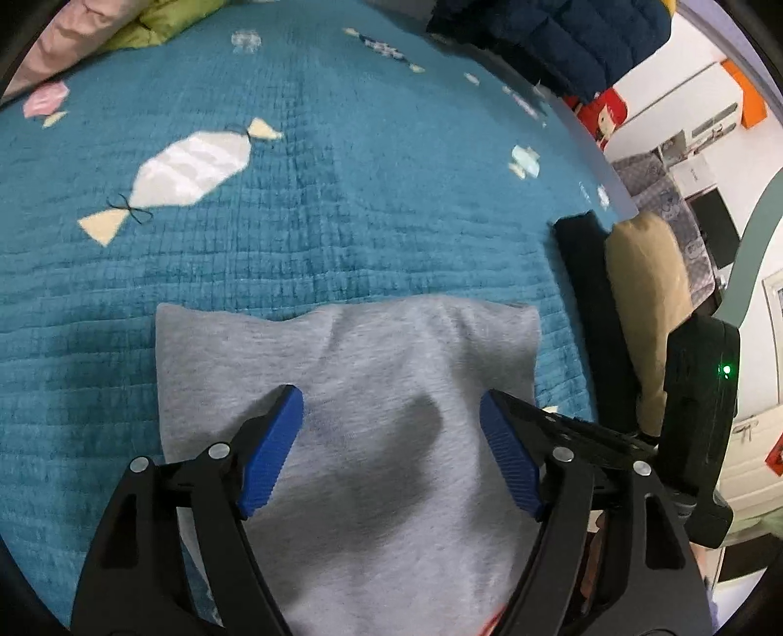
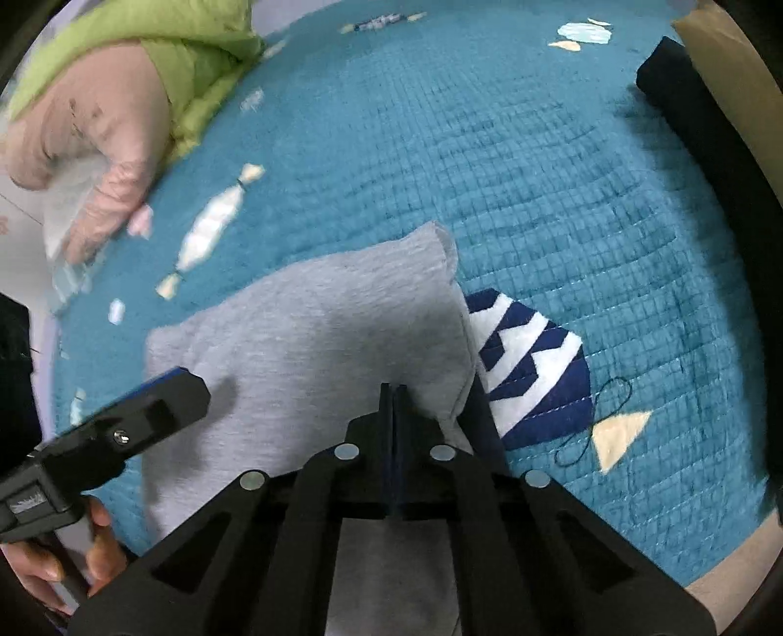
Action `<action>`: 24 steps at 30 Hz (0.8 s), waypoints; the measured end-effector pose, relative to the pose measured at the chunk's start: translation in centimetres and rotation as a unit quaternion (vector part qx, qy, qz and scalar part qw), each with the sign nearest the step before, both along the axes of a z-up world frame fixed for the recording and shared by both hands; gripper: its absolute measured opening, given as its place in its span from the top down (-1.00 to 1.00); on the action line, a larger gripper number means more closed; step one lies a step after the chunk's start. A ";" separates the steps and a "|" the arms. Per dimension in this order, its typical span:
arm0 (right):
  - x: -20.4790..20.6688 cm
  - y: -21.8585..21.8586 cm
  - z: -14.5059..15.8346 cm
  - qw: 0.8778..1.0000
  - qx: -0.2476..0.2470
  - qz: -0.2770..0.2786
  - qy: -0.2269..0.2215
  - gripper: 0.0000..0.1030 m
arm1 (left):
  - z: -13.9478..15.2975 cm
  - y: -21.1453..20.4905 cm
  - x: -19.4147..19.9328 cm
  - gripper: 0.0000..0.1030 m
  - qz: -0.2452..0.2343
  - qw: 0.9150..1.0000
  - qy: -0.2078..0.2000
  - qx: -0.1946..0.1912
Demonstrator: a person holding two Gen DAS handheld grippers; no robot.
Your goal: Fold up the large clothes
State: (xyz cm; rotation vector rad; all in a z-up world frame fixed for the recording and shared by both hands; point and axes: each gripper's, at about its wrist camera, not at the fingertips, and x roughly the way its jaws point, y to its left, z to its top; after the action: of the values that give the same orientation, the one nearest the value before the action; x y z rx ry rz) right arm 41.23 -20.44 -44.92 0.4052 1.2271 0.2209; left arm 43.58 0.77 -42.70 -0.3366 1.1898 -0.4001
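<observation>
A grey garment (image 1: 352, 381) lies folded into a rectangle on a teal quilted bedspread (image 1: 318, 210). My left gripper (image 1: 391, 411) hovers just above its middle, open wide with blue pads (image 1: 274, 450) and empty. In the right wrist view the grey garment (image 2: 318, 332) fills the centre. My right gripper (image 2: 394, 391) is shut, its tips at the garment's right-hand edge; whether it pinches the cloth I cannot tell. The left gripper shows there as a black body (image 2: 147, 416) over the garment's left part.
A black folded garment (image 1: 592, 313) and a tan one (image 1: 646, 303) lie along the bed's right edge. A navy puffer jacket (image 1: 563, 34) is at the far right, pink and green jackets (image 2: 161, 58) at the far left. Candy patches (image 2: 528, 362) decorate the quilt.
</observation>
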 end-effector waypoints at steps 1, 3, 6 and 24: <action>-0.3 -0.2 0.4 1.000 0.009 -0.003 -0.006 0.67 | 0.4 0.2 -0.3 -0.49 0.004 1.000 -0.004 -0.005; -2.0 -0.7 2.0 0.999 0.016 -0.012 -0.025 0.01 | 1.3 1.1 -1.7 -0.53 0.014 1.000 -0.005 -0.008; -5.0 -1.1 3.8 0.999 0.024 -0.011 -0.044 -0.04 | 2.3 2.9 -4.5 -0.57 0.025 1.000 -0.011 0.005; -14.9 -3.6 -2.2 0.980 0.118 -0.133 0.086 -0.23 | -2.8 6.0 -14.6 -0.59 0.067 0.994 0.078 0.023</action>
State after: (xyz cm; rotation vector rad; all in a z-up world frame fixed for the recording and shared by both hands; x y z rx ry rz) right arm 26.36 -24.08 -47.09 0.8026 1.3048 0.1014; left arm 28.94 6.80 -45.49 -0.4109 1.3194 -0.2323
